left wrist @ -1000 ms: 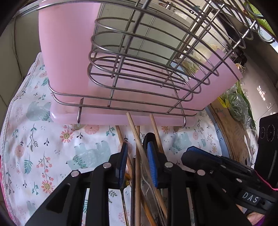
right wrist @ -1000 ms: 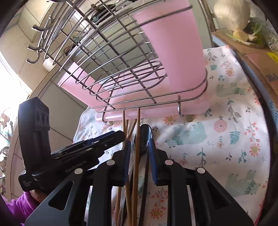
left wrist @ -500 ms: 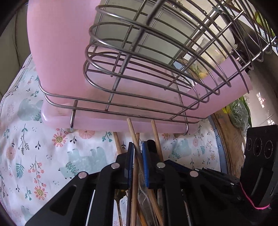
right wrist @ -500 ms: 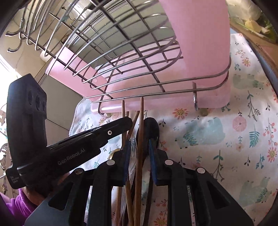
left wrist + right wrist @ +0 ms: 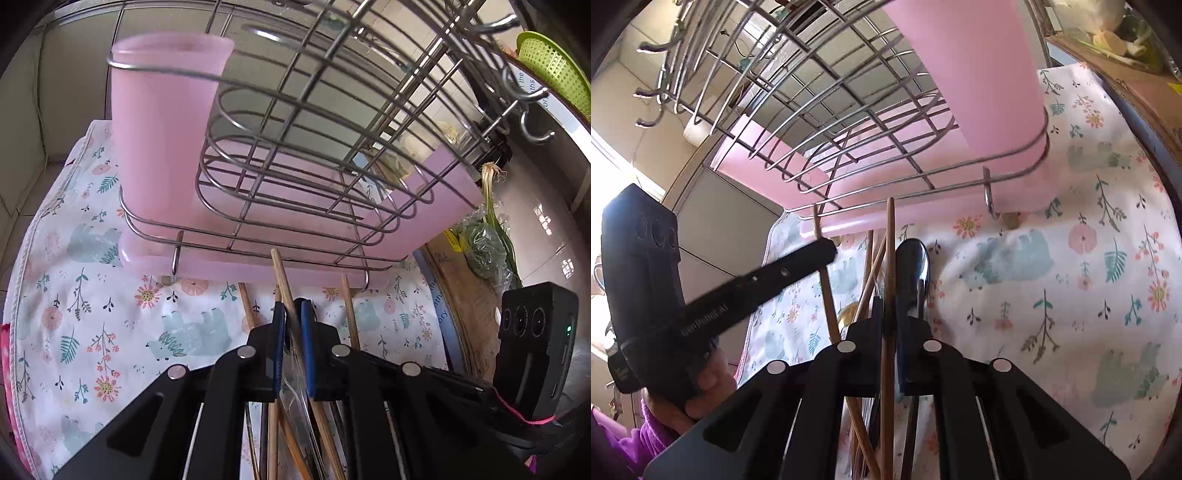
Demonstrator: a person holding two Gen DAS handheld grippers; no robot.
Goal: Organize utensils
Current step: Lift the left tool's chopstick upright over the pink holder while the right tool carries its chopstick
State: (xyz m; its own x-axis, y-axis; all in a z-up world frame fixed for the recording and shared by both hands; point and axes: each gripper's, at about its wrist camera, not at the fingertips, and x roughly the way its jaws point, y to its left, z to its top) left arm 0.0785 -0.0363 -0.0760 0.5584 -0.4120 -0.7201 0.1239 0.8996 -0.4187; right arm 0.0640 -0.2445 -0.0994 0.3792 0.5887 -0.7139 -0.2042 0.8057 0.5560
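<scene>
Only "AI" reads clearly on the left hand-held gripper (image 5: 827, 254).

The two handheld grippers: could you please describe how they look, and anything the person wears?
Each gripper is black plastic with silver rivets and blue pads on its fingers. The right gripper has a boxy head with three round lenses, a green light and a pink cord. The left gripper carries white lettering. A purple sleeve shows.

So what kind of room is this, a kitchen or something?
Most likely a home kitchen counter. A wire dish rack with a pink cutlery cup stands on a floral cloth, wooden chopsticks lie in front of it, and bagged greens sit nearby.
</scene>
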